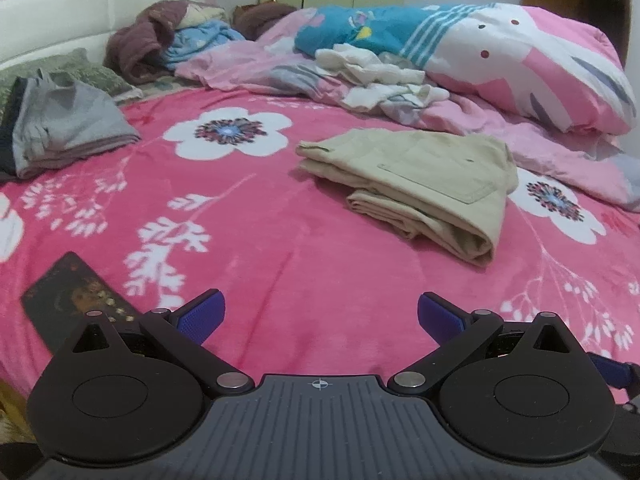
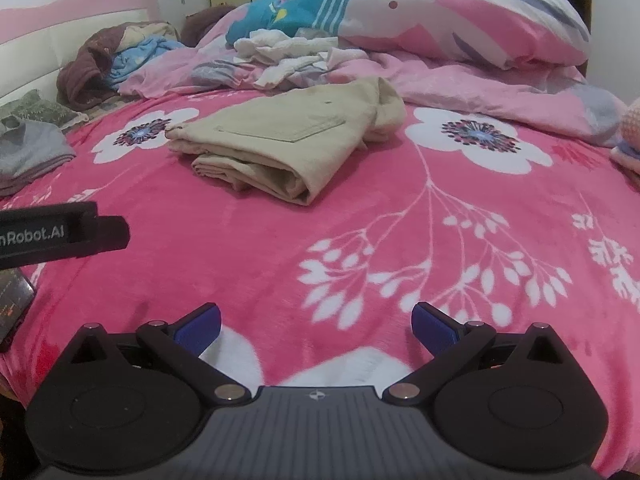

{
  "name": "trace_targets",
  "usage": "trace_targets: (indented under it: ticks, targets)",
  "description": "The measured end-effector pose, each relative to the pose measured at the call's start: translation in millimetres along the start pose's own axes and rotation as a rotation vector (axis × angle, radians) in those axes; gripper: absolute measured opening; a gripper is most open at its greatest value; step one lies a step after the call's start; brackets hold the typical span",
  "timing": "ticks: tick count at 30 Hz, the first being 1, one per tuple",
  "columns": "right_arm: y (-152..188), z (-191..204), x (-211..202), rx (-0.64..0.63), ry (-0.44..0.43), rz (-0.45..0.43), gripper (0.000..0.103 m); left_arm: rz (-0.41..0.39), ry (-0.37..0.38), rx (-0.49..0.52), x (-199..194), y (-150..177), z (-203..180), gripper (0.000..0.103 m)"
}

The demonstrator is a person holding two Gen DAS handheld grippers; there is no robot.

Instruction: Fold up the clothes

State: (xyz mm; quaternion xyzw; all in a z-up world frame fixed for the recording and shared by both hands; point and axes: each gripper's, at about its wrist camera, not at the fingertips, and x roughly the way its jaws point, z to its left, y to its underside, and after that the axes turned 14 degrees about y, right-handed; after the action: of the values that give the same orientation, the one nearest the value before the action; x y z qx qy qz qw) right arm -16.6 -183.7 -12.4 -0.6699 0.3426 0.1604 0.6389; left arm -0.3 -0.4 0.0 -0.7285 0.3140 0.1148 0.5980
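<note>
Beige trousers (image 1: 416,184) (image 2: 288,148) lie folded in a thick bundle on the pink flowered blanket (image 1: 260,232) (image 2: 400,232), back pocket up. My left gripper (image 1: 320,316) hovers open near the bed's front edge, well short of the trousers, nothing between its blue pads (image 1: 200,318). The right gripper (image 2: 316,326) is open too, low over the blanket and apart from the trousers, with blue pads (image 2: 434,328) bare. A folded grey garment (image 1: 68,132) (image 2: 28,152) rests at the left. Crumpled white clothes (image 1: 384,76) (image 2: 296,56) lie on the duvet behind.
A bunched pink duvet (image 1: 540,80) (image 2: 460,32) fills the back right. Brown and blue clothes (image 1: 160,48) (image 2: 104,60) pile by the white headboard (image 1: 60,12). A dark flat card-like object (image 1: 76,300) lies front left. The left gripper's black body (image 2: 60,236) juts in from the left.
</note>
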Motion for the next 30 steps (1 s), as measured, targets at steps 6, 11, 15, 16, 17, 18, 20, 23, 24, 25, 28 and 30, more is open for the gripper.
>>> trace_targets:
  ticks: [6,11,15,16,17,18,20,23,24,25,28,30]
  targets:
    - [-0.6,2.2,-4.6,-0.001,-0.002,0.008,0.103,-0.026,0.03,0.033,-15.3,0.2,10.7,0.103]
    - [-4.8,0.7,-9.0,-0.004,0.008,-0.002,0.103,0.0,-0.026,0.071,-13.5,0.9,-6.4,0.103]
    - [-4.5,-1.6,-13.8,0.004,0.019,-0.009,0.103,0.013,-0.037,0.056,-15.1,1.4,-9.4,0.103]
    - [-4.2,-2.6,-13.9,0.008,0.021,-0.008,0.103,0.014,-0.041,0.049,-15.8,1.5,-9.3,0.103]
    - [-3.9,-3.8,-13.8,0.012,0.023,-0.006,0.103,0.014,-0.038,0.04,-16.7,1.1,-9.0,0.103]
    - [-4.0,-4.3,-13.8,0.014,0.024,-0.005,0.103,0.017,-0.031,0.03,-17.2,0.9,-8.5,0.103]
    - [-5.0,-5.9,-14.1,0.017,0.029,-0.003,0.103,0.028,-0.024,0.009,-17.3,0.4,-8.4,0.103]
    - [-5.5,-8.0,-15.2,0.02,0.035,-0.004,0.103,0.037,-0.029,0.004,-16.4,0.2,-10.8,0.103]
    - [-5.7,-8.5,-15.3,0.021,0.036,-0.004,0.103,0.029,-0.03,0.01,-17.1,0.6,-11.9,0.103]
    - [-5.8,-9.0,-15.4,0.022,0.037,-0.005,0.103,0.021,-0.031,0.017,-17.7,0.9,-13.0,0.103]
    - [-6.4,-10.5,-15.5,0.024,0.041,-0.006,0.103,0.003,-0.035,0.043,-19.1,1.2,-16.8,0.103]
    - [-7.0,-10.6,-15.1,0.024,0.042,-0.007,0.103,0.002,-0.038,0.054,-18.4,0.5,-19.0,0.103]
